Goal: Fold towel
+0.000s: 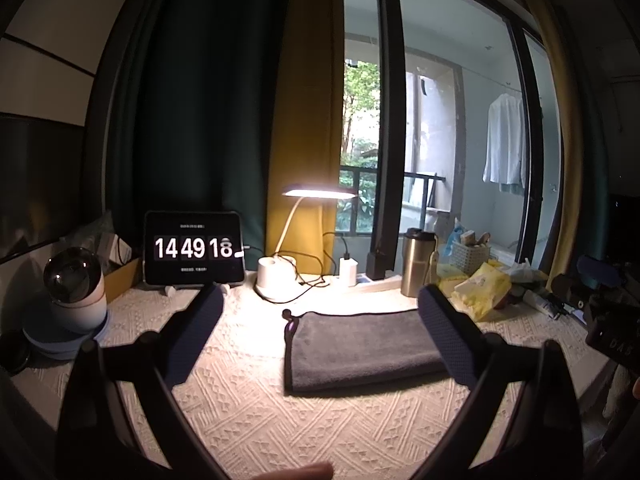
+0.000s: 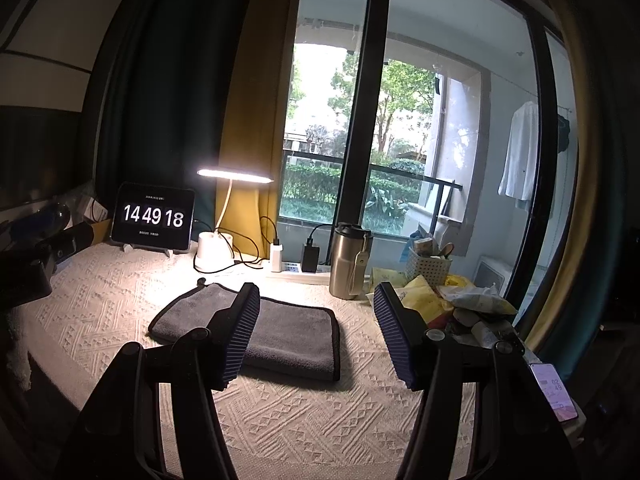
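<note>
A dark grey towel (image 1: 360,348) lies folded into a flat rectangle on the cream textured table cover (image 1: 248,412). It also shows in the right wrist view (image 2: 288,332). My left gripper (image 1: 320,308) is open and empty, held above the table in front of the towel, which partly lies behind its right finger (image 1: 448,332). My right gripper (image 2: 316,308) is open and empty, also above the table; its left finger (image 2: 240,328) covers the middle of the towel. Neither gripper touches the towel.
Along the back stand a tablet clock (image 1: 194,248), a lit white desk lamp (image 1: 276,272), a charger with cables (image 1: 348,272), a steel tumbler (image 1: 416,264), a white basket (image 1: 470,256) and yellow packets (image 1: 480,288). A round appliance (image 1: 76,288) sits at left. A phone (image 2: 556,392) lies at right.
</note>
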Tool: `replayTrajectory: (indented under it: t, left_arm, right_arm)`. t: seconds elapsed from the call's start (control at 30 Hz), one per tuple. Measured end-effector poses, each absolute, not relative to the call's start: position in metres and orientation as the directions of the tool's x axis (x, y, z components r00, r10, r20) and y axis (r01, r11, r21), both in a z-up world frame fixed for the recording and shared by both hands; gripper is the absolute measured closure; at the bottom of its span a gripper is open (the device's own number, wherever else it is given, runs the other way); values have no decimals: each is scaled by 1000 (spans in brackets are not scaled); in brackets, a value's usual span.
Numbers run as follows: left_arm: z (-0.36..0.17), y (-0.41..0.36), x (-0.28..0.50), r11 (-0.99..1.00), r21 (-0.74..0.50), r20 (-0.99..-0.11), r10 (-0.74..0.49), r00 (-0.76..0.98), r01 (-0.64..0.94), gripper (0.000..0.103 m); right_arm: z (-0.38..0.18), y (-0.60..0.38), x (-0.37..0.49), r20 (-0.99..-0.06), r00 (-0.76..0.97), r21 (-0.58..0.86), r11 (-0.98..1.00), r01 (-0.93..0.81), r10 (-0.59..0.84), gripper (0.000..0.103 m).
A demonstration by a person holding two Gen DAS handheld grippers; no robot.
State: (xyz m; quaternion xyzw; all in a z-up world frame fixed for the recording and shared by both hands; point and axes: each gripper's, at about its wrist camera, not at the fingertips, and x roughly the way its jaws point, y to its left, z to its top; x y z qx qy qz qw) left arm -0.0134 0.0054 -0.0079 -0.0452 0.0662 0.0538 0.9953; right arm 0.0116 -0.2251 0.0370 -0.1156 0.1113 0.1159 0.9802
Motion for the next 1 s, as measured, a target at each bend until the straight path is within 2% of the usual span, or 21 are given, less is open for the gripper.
replayTrajectory:
  t: [1.0]
  left_arm:
    - [-10, 5, -14, 989, -88, -146, 105, 984, -118, 4]
  right_arm:
    - [41, -224, 10, -244, 947, -202, 944, -262, 210, 40]
